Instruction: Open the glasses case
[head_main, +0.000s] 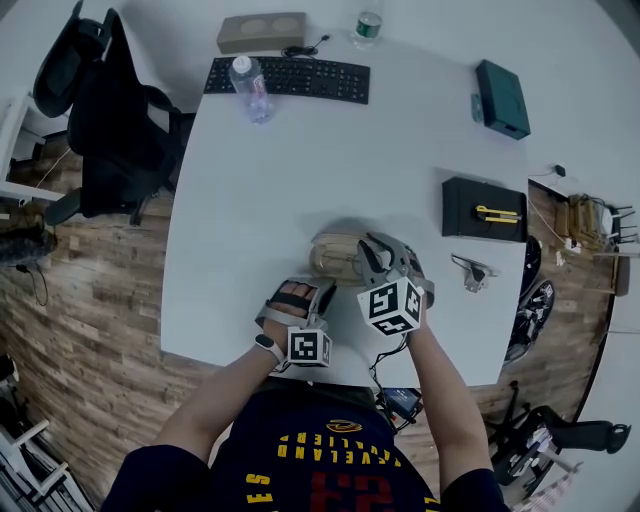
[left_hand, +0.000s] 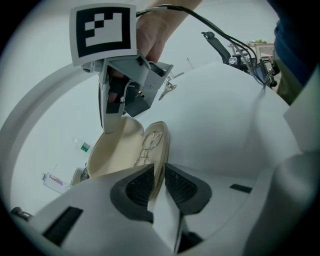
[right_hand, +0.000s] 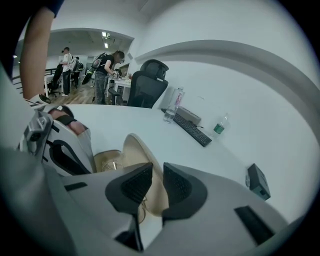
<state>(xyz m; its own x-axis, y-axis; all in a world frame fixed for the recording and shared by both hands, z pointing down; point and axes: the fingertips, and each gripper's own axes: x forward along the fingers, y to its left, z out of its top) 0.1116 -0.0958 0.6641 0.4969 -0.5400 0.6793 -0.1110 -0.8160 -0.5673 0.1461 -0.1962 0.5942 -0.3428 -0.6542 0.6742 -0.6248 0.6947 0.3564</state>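
The beige, oval glasses case (head_main: 335, 258) lies on the near side of the big white table (head_main: 300, 150), right in front of the person. It is already open. Its lid (right_hand: 135, 155) stands up, and thin wire glasses (left_hand: 149, 145) lie in the bottom half (left_hand: 159, 150). The left gripper (left_hand: 159, 175) has its fingers pinched on the rim of the bottom half, holding it down. The right gripper (right_hand: 156, 177) has its fingers pinched on the edge of the lid. I think the job is nearly done. What is left may be to tip the lid back a little more and let go.
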